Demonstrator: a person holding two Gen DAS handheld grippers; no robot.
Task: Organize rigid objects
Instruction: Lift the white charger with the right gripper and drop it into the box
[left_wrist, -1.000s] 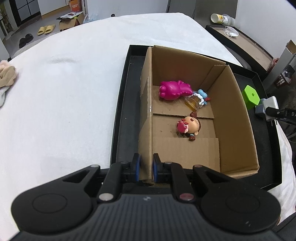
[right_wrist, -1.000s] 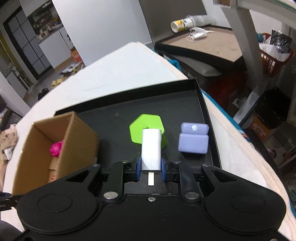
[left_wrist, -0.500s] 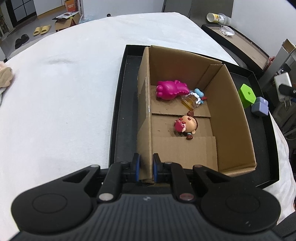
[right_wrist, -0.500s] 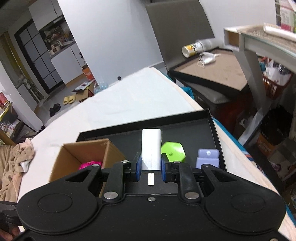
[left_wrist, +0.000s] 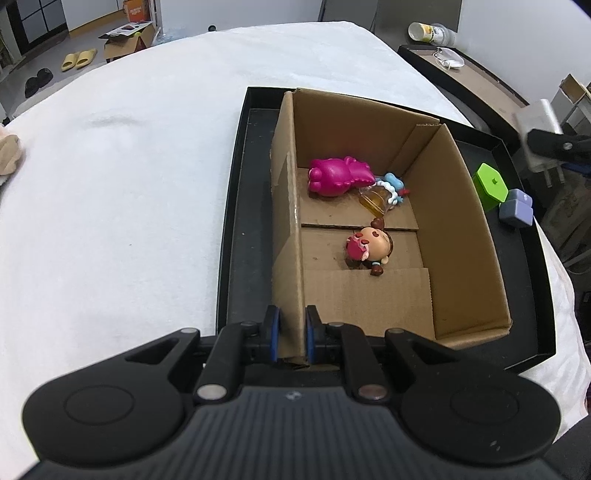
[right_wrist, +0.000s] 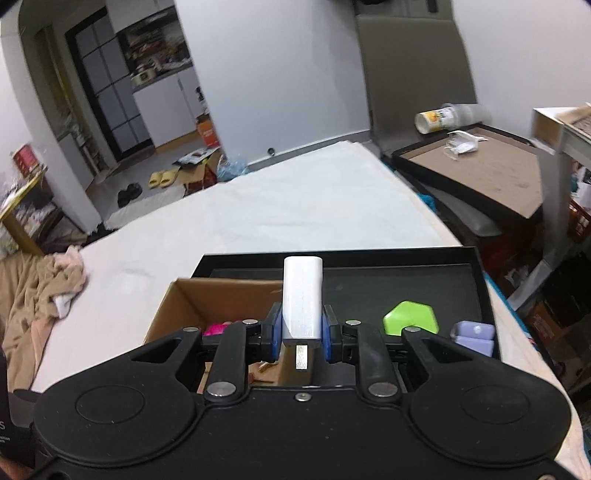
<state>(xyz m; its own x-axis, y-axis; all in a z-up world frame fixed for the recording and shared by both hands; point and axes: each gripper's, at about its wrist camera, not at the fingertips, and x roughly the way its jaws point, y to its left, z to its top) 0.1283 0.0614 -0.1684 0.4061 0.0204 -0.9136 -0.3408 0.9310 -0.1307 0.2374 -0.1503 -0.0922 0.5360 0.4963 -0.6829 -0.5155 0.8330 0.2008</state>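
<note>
Since a second ago, right gripper (right_wrist: 302, 332) has carried the white charger block (right_wrist: 303, 295) up off the black tray (right_wrist: 406, 266); green hexagon (right_wrist: 410, 318) and lilac block (right_wrist: 474, 334) stay behind, right of its fingers. Jaws clenched on the block, long axis running forward past the fingertips. Cardboard box (right_wrist: 177, 306) opening lies below and left of them. Left gripper (left_wrist: 292, 334) is nearer the box, pinching its near wall, pitched steeply down.
</note>
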